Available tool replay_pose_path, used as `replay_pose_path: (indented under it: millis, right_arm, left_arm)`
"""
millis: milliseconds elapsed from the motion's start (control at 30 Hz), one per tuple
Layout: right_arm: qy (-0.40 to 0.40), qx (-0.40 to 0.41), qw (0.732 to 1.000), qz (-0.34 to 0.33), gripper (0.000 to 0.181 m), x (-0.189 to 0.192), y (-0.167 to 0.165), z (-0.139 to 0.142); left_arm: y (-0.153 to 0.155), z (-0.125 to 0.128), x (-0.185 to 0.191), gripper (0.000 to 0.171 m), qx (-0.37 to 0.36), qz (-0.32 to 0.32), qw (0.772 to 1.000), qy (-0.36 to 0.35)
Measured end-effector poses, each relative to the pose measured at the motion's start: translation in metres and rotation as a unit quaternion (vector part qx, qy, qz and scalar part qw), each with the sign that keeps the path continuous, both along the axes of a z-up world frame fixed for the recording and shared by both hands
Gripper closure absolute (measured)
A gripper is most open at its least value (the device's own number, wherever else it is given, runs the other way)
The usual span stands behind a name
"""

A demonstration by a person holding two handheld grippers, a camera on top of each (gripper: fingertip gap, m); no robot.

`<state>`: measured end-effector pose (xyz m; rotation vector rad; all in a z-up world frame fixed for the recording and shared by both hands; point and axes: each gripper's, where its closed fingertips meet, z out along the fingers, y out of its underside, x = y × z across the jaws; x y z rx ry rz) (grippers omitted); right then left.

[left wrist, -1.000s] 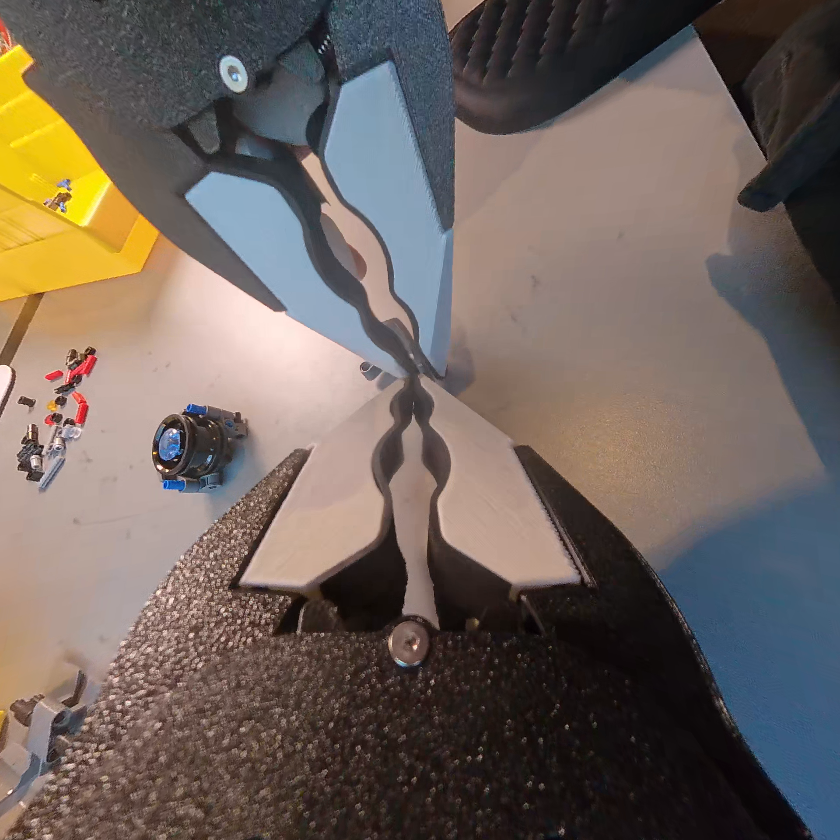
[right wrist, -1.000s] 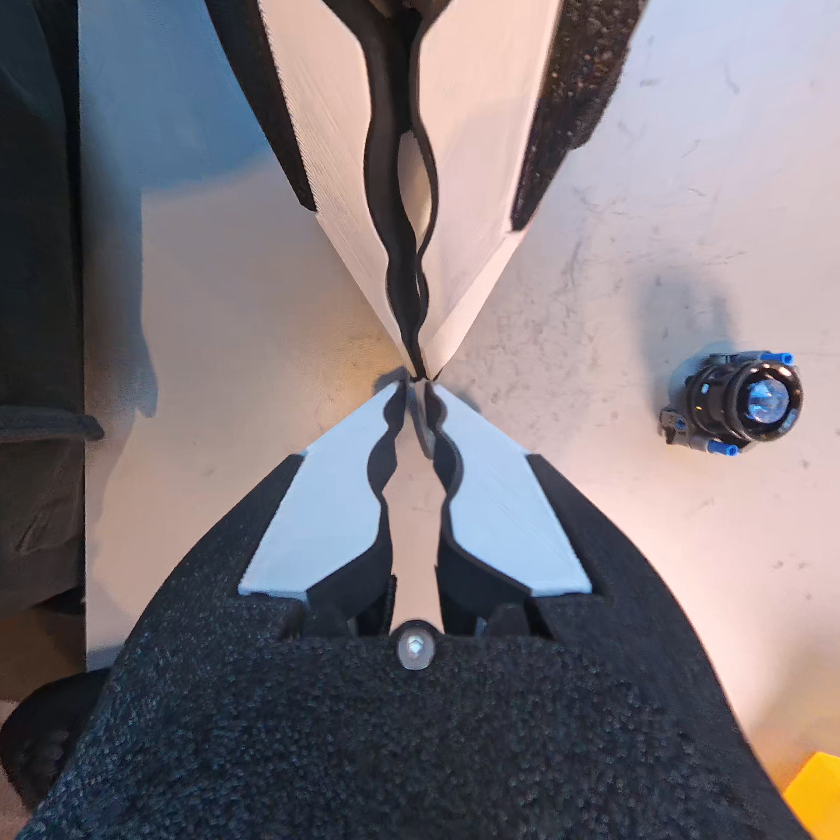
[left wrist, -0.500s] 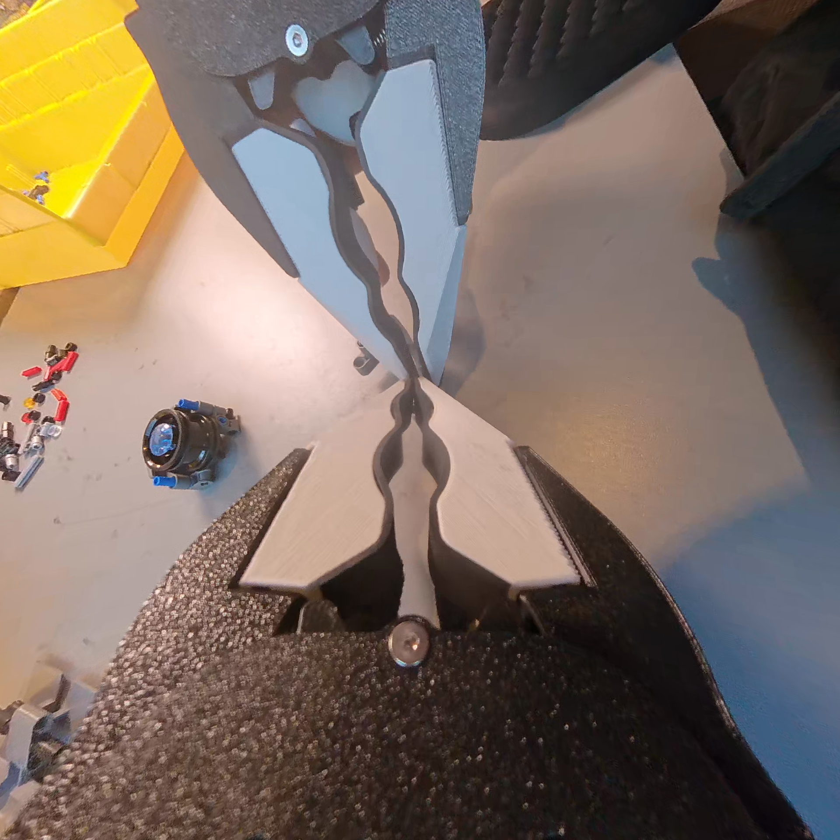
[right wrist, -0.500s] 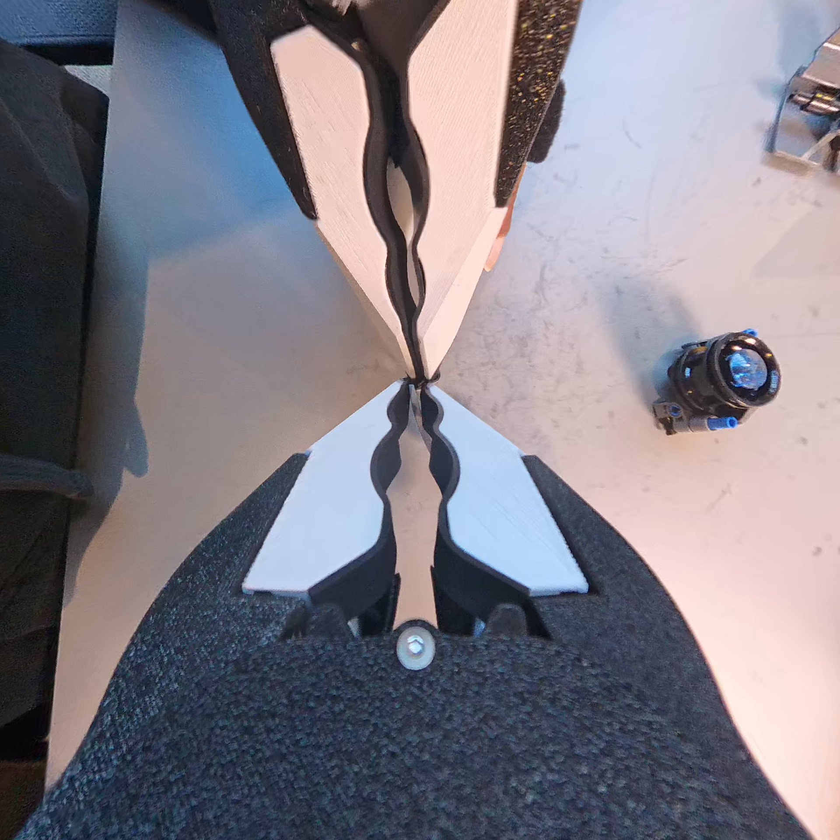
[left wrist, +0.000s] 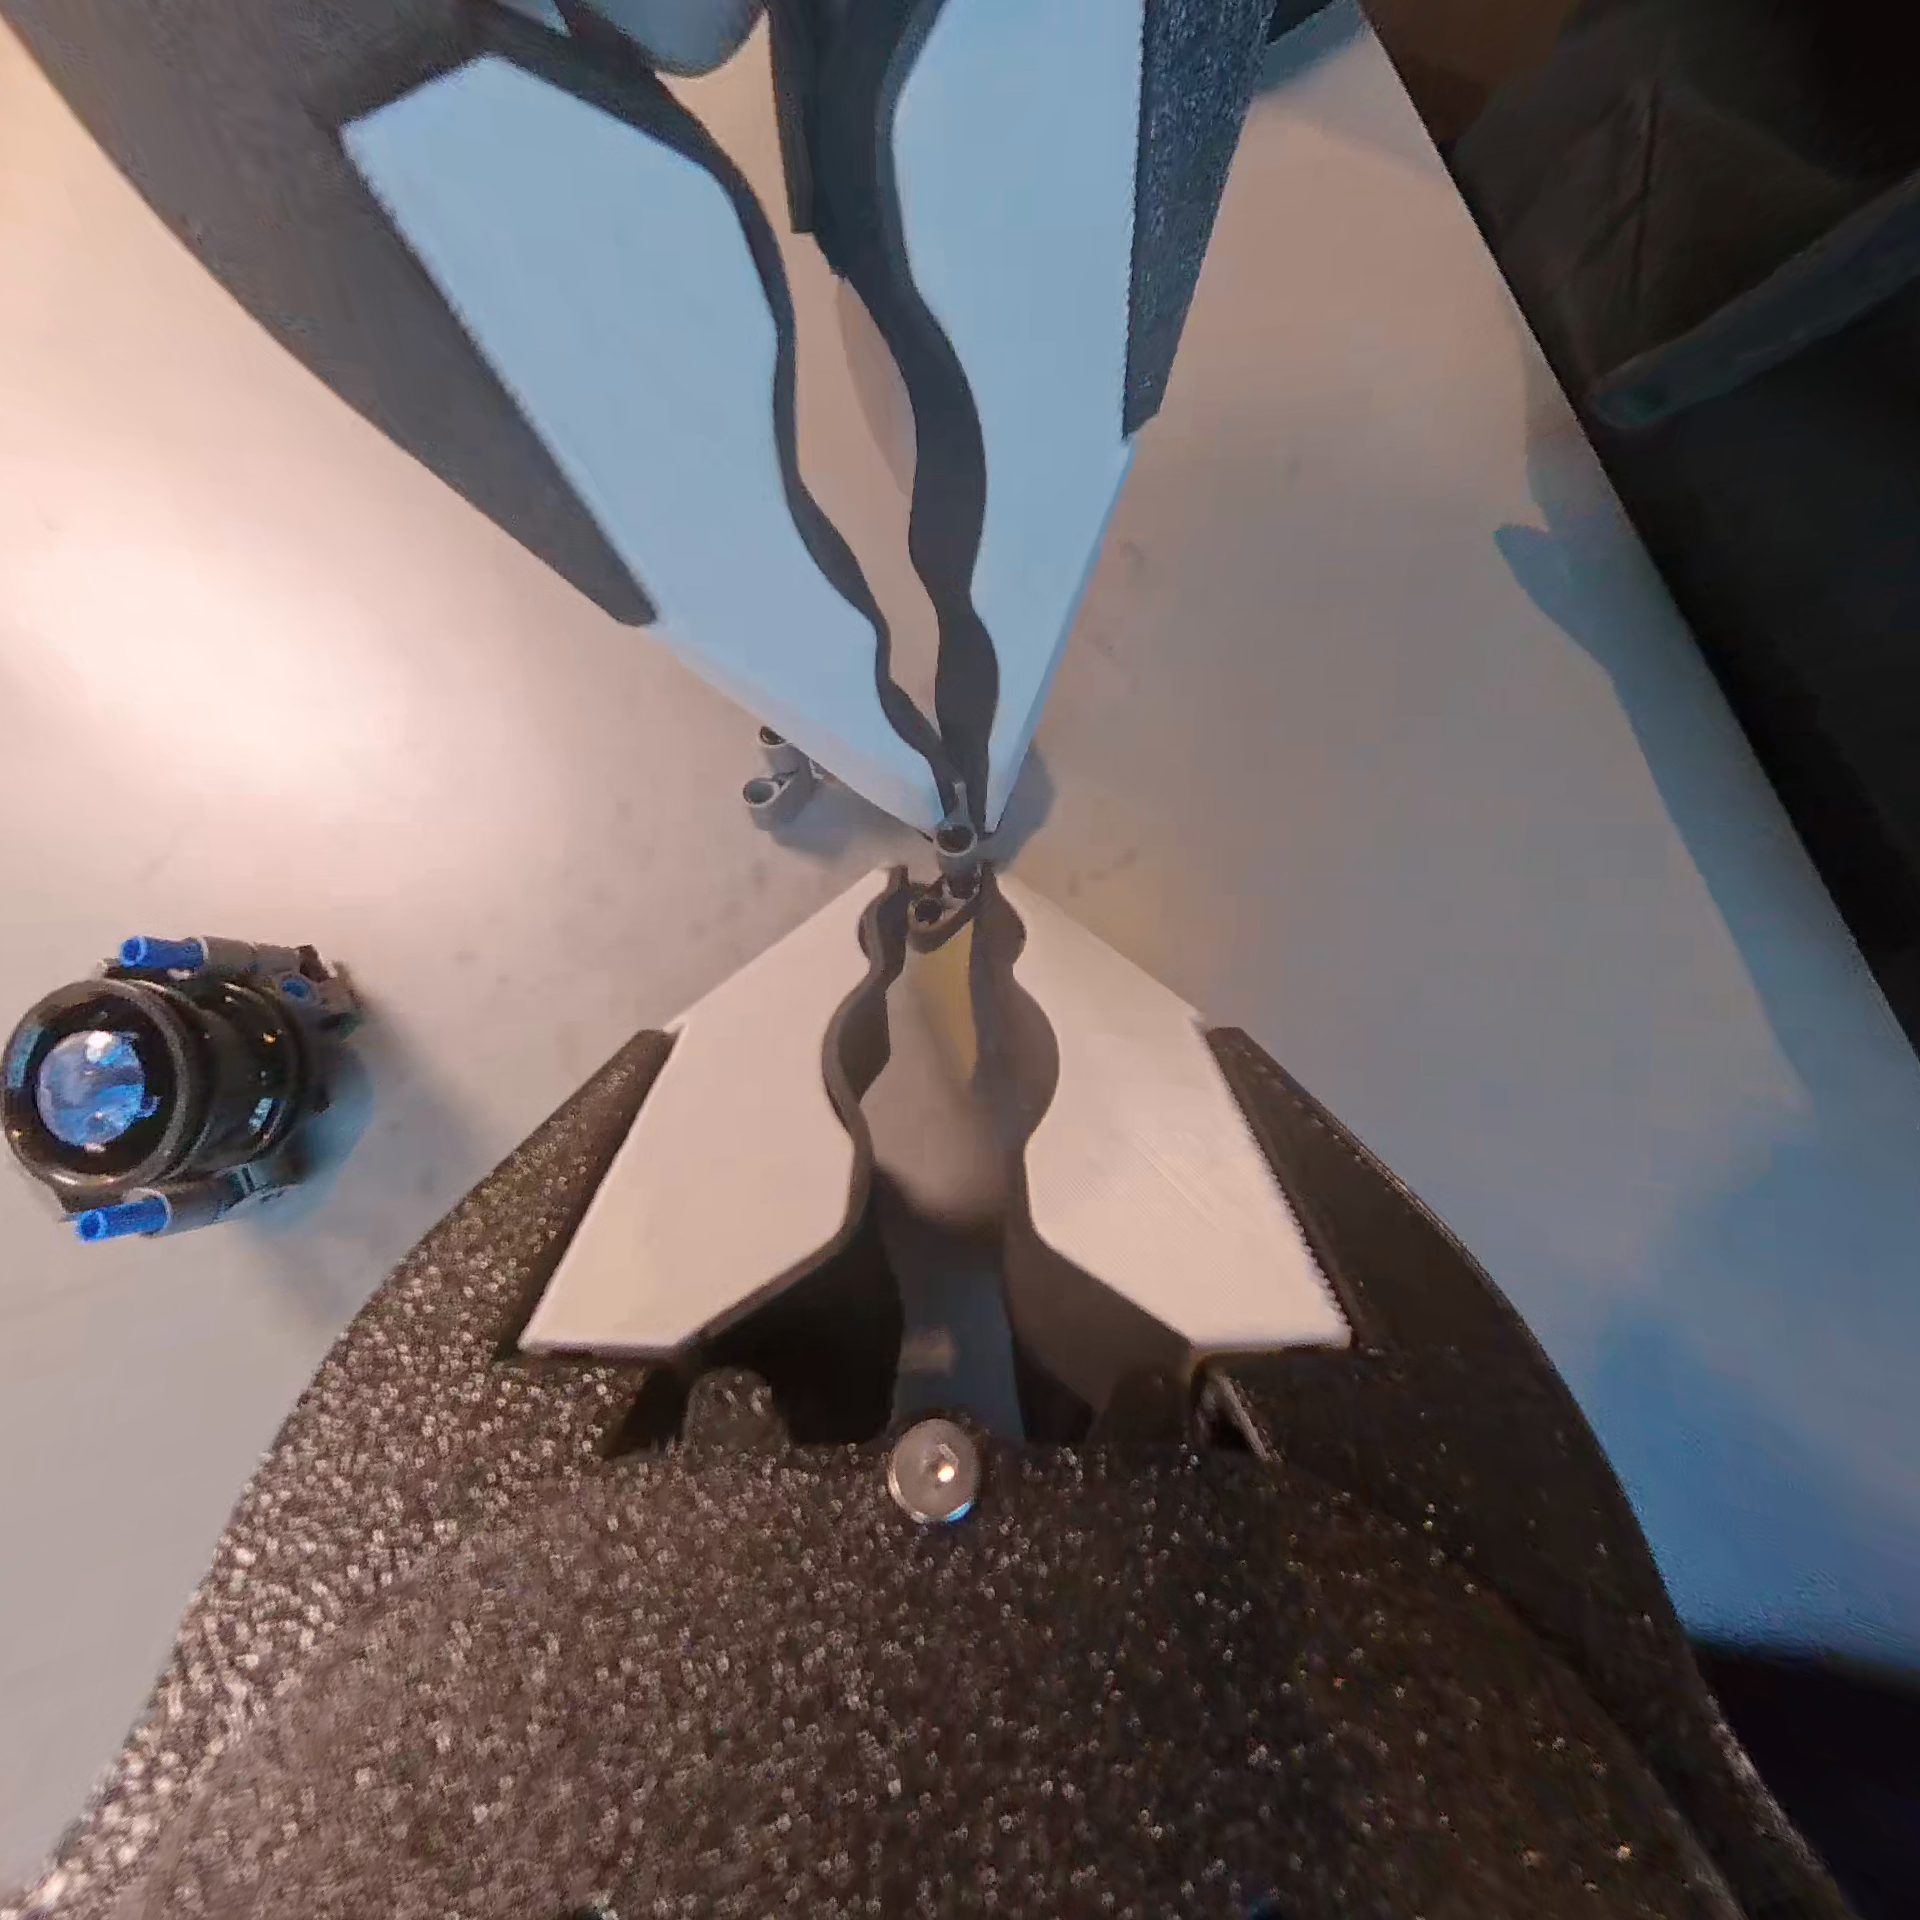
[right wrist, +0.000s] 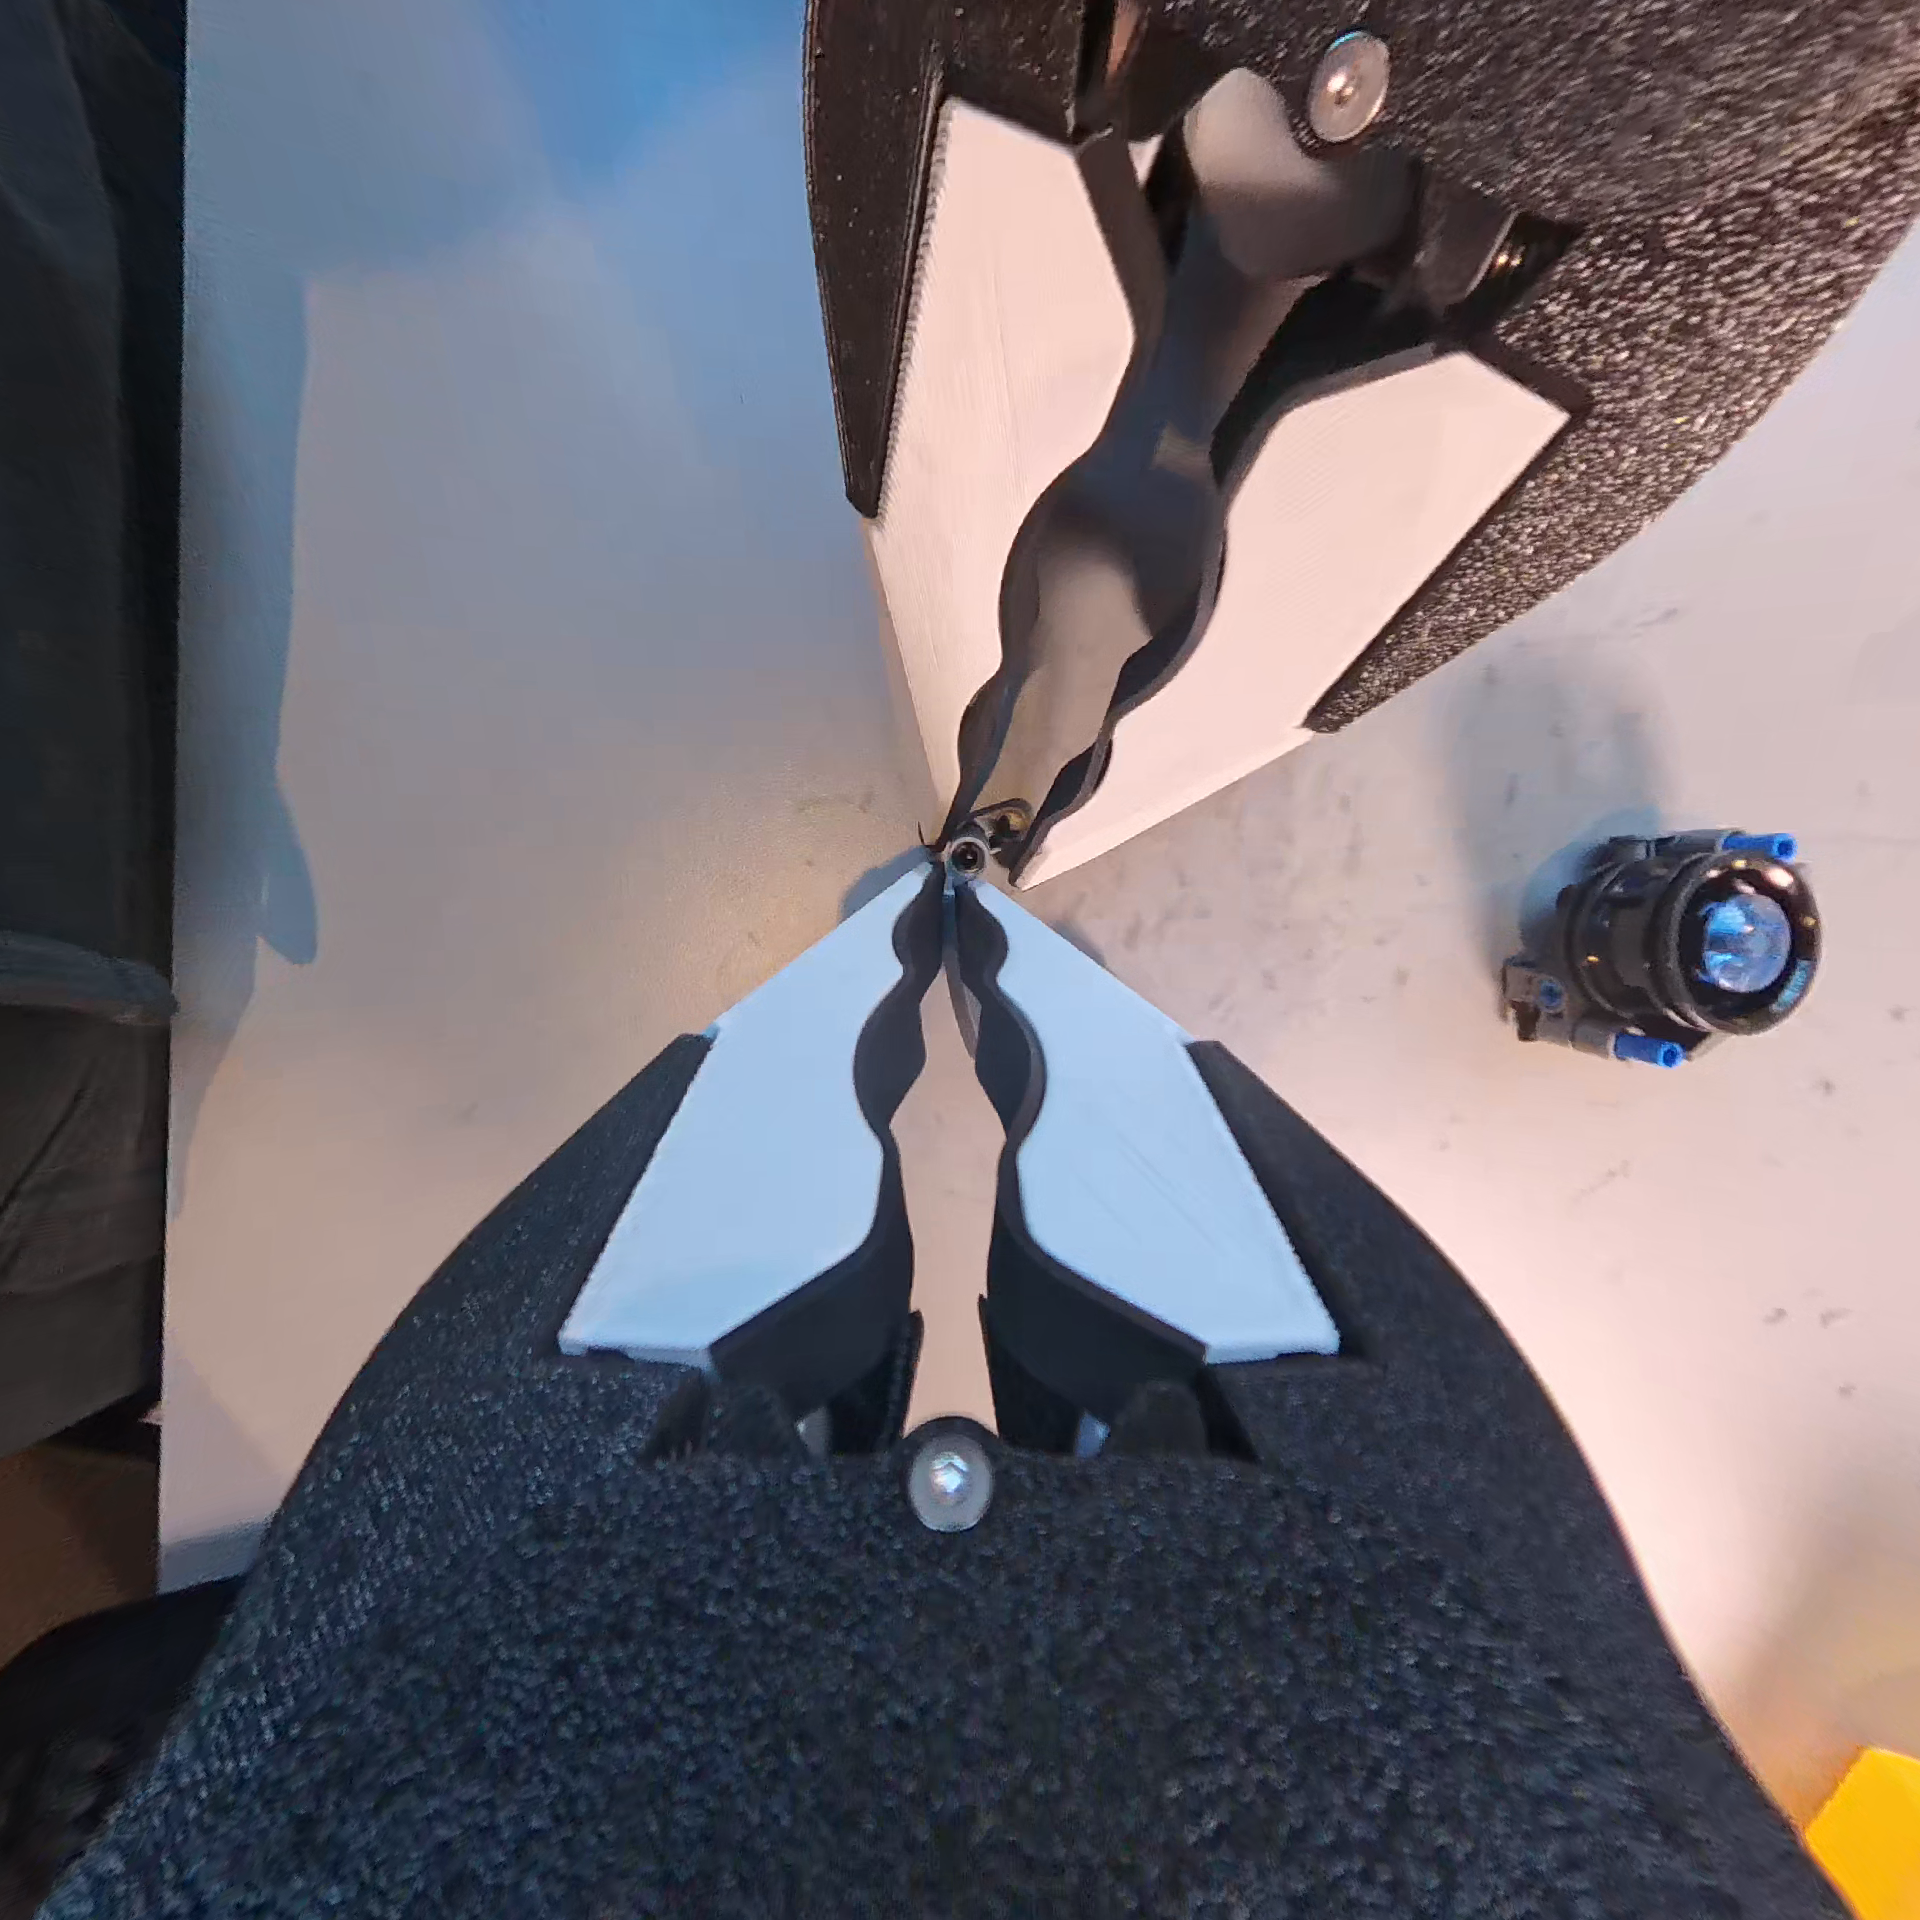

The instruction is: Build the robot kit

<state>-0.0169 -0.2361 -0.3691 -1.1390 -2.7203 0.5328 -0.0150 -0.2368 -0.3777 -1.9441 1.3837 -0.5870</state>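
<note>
Between the meeting tips of the left gripper (left wrist: 940,902) and the right gripper (right wrist: 951,902), the small dark tubular pieces (left wrist: 954,840) are too tiny to tell apart. A small grey part (left wrist: 774,795) is half hidden behind the right gripper. A yellow object (right wrist: 1870,1839) is cut off at the picture's corner.

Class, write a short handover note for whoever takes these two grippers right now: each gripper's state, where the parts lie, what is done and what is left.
Left gripper: shut on a small dark tubular connector piece.
Right gripper: shut on a small dark pin.
Both tips meet above the pale grey table; the two parts touch, joining unconfirmed.
Black round lens-like assembly with blue pins lies apart on the table; a small grey connector lies near the tips.
</note>
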Motion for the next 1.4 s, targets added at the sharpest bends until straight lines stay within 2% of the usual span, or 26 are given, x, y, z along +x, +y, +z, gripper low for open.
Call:
replay_pose_path:
  millis: [200,267,400,600,667,800,1033,1233,1400]
  right_arm:
    - [-0.006,0.003,1.0,0.005,0.18,-0.002,-0.001,0.0]
    - [-0.005,0.005,1.0,0.007,0.18,-0.002,0.0,0.0]
    - [0.003,0.004,1.0,-0.001,0.18,-0.003,0.002,0.0]
    - [0.019,-0.002,1.0,-0.013,0.178,-0.003,0.004,0.0]
    - [0.024,-0.004,1.0,-0.02,0.17,-0.002,0.005,-0.001]
    - [0.05,-0.026,0.998,-0.033,0.166,-0.005,0.003,0.004]
    - [0.088,-0.026,0.995,-0.042,0.174,-0.009,0.003,0.006]
    - [0.041,-0.028,0.998,-0.028,0.175,-0.008,0.003,0.006]
    - [0.0,0.006,1.0,0.019,0.175,-0.008,0.001,0.005]
  left_arm:
    - [-0.001,0.001,-0.004,0.16,0.027,0.012,1.0,0.007]
    - [-0.003,0.003,-0.009,0.154,0.03,0.016,0.999,0.0]
    - [-0.006,0.017,-0.006,0.162,0.039,0.023,0.998,-0.036]
    - [0.0,0.011,-0.004,0.167,0.045,0.038,0.998,-0.006]
    - [0.0,0.01,-0.003,0.168,0.047,0.038,0.998,-0.003]
    - [0.001,0.01,-0.002,0.168,0.049,0.039,0.998,0.001]
    - [0.002,0.009,-0.004,0.171,0.041,0.045,0.998,-0.002]
    - [0.003,0.019,-0.019,0.156,0.034,0.05,0.998,-0.018]
    - [0.0,0.004,-0.011,0.155,0.0,0.025,1.0,-0.006]
